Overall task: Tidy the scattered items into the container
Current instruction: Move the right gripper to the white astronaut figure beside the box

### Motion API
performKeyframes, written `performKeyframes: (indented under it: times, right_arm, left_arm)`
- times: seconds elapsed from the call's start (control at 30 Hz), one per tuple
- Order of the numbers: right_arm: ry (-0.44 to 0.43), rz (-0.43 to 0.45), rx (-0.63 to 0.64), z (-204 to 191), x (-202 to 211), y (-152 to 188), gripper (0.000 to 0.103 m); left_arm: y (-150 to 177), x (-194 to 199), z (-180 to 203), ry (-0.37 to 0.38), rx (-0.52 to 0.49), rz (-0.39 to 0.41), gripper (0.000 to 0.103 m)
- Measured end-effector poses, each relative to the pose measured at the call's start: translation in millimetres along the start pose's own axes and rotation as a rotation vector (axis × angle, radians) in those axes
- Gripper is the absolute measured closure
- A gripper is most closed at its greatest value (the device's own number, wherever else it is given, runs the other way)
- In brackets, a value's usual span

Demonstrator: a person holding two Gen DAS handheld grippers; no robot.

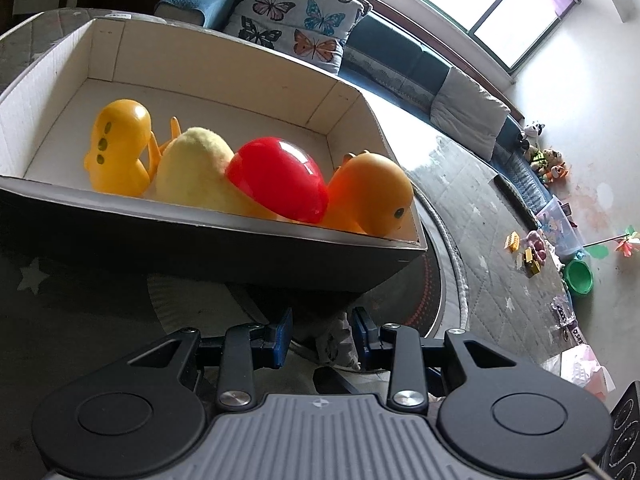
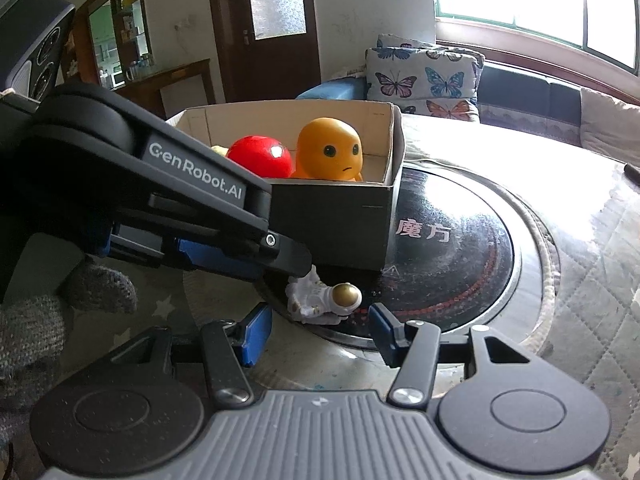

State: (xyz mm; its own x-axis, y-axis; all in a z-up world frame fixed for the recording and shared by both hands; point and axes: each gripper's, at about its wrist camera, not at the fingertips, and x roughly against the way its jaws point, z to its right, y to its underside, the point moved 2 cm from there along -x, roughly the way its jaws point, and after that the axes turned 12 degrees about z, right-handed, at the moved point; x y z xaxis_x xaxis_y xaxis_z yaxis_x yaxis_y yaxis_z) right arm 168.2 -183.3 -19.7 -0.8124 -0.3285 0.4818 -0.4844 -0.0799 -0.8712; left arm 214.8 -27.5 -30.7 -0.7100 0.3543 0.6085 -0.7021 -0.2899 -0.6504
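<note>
A cardboard box (image 1: 208,236) (image 2: 340,212) holds a yellow toy (image 1: 118,146), a pale plush (image 1: 196,168), a red ball (image 1: 280,178) (image 2: 260,156) and an orange figure (image 1: 372,188) (image 2: 330,150). A small white astronaut figure with a gold helmet (image 2: 324,300) lies on the black disc (image 2: 452,248) in front of the box. My left gripper (image 1: 322,334) reaches in from the left in the right wrist view, its fingers around the astronaut's legs (image 1: 336,340). I cannot tell whether the pads touch it. My right gripper (image 2: 316,326) is open just before the astronaut.
The box stands on a quilted round table (image 2: 580,280). A sofa with a butterfly cushion (image 1: 296,20) (image 2: 424,76) lies behind. Toys and a green bowl (image 1: 578,276) lie on the floor at right.
</note>
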Motion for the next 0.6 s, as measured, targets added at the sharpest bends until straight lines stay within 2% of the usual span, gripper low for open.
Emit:
performKeyframes:
  times: [0.03, 0.3, 0.4, 0.6]
  right_arm:
    - [0.000, -0.001, -0.002, 1, -1, 0, 0.053]
    - [-0.005, -0.008, -0.008, 2, -7, 1, 0.056]
    - [-0.005, -0.009, -0.011, 3, -8, 1, 0.063]
    - [-0.006, 0.001, -0.008, 1, -7, 2, 0.064]
  left_arm:
    - [0, -1, 0, 0.000, 0.002, -0.001, 0.068]
    - [1, -9, 1, -0.003, 0.014, -0.014, 0.068]
    - [2, -12, 0, -0.011, 0.014, -0.020, 0.070]
    - [3, -13, 2, 0.017, 0.001, -0.030, 0.074]
